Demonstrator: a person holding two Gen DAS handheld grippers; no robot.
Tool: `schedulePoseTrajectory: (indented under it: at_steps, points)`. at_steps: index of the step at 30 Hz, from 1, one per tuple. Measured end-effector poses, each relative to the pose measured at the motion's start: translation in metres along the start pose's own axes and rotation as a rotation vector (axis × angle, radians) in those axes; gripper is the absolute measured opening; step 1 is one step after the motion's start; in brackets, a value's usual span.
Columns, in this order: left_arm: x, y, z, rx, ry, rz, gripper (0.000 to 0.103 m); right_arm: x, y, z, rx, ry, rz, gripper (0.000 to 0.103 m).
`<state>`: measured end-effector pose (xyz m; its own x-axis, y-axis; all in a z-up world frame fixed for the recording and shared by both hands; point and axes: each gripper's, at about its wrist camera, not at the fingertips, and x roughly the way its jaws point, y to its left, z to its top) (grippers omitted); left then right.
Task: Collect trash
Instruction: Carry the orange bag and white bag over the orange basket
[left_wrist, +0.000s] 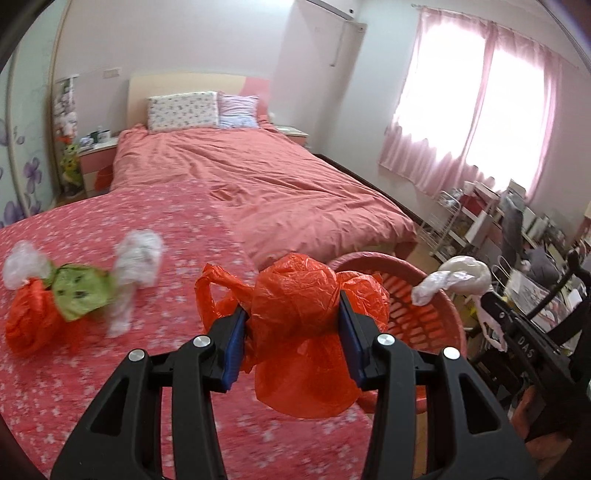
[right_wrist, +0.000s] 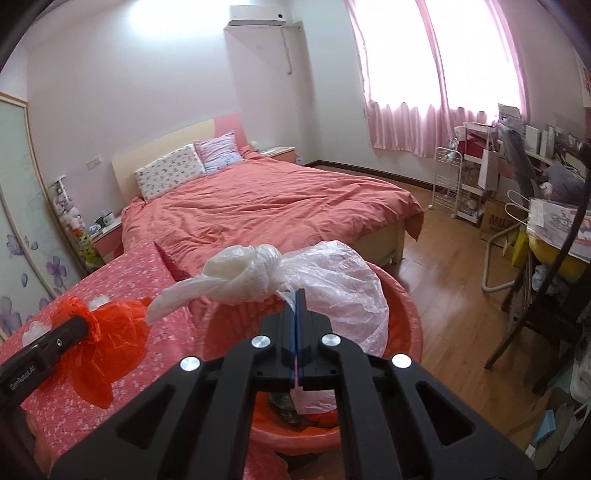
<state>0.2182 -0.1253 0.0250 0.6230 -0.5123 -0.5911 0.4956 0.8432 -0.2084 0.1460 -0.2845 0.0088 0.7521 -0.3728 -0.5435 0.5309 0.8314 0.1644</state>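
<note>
Black arms of the left gripper (left_wrist: 293, 330) fill the near part of the left wrist view, and its blue pads pinch a scrunched orange plastic bag (left_wrist: 299, 310) from both sides, with loose plastic hanging down below. Just behind and to the right of this bag sits the pink laundry basket (left_wrist: 436, 306), so the bag needs to go a little farther and to the right to be over the opening. More trash lies well apart on the left of the flowery pink blanket (left_wrist: 110, 369): a white bag (left_wrist: 138, 258), a green wrapper (left_wrist: 79, 288), another orange bag (left_wrist: 27, 314) and a clear bag (left_wrist: 22, 262). At the right edge, the right gripper carries a knotted white bag (left_wrist: 458, 280) over the basket's rim. From the right wrist view, the right gripper (right_wrist: 298, 325) has its jaws pressed together on the thin plastic of that knotted white bag (right_wrist: 295, 280). Its knot and long tail point left, and the basket (right_wrist: 402, 291) lies right under it. I think this hand is nearer to dropping its trash. The left gripper (right_wrist: 83, 326) with its orange bag (right_wrist: 110, 339) is at the left, above the blanket (right_wrist: 129, 280).
</note>
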Motion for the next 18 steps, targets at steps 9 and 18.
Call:
schedulePoseTrajectory:
  at_steps: [9,18]
  points:
    - [0.029,-0.031,-0.003,0.035,0.04,-0.037,0.046,0.014,-0.022,-0.004,0.05,0.011,-0.037,0.002]
    - [0.05,-0.058,-0.002,0.067,0.067,-0.073,0.046,0.027,-0.035,-0.004,0.085,0.027,-0.04,0.002]
